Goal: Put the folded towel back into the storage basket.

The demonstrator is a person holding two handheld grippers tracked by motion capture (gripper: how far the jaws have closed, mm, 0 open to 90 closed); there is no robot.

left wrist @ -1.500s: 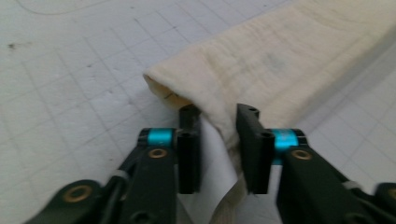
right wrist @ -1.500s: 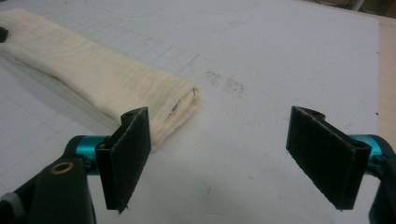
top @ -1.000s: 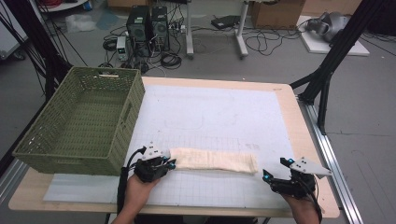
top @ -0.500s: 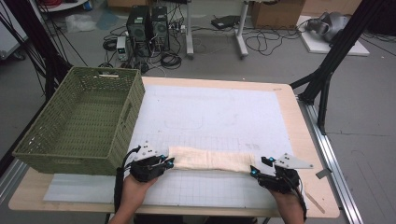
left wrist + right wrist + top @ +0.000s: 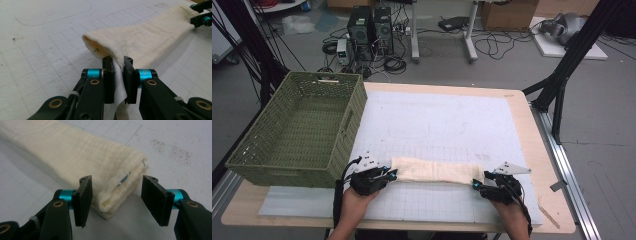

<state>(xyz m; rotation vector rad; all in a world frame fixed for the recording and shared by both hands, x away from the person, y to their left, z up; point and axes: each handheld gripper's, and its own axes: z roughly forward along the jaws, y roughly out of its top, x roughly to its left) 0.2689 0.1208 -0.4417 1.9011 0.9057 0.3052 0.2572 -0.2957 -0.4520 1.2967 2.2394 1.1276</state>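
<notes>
The work looks about half set up, by my reading: one end of the folded cream towel (image 5: 436,171) is gripped and the other is not yet held, so lifting or folding it is left to do. It lies as a long, narrow band across the near part of the white gridded mat (image 5: 447,120), right of the green woven basket (image 5: 299,127). The left gripper (image 5: 119,65) pinches its left end tight. The right gripper (image 5: 115,188), whose jaws have just been closing, straddles the layered right end without touching it.

towel (image 5: 82,152): soft cream cloth, matt, finely ribbed weave | left tongs (image 5: 119,72) and right tongs (image 5: 115,195): matt black plastic, glossy teal metal collars | basket (image 5: 302,125): green woven plastic | desk (image 5: 542,130): pale wood edge
</notes>
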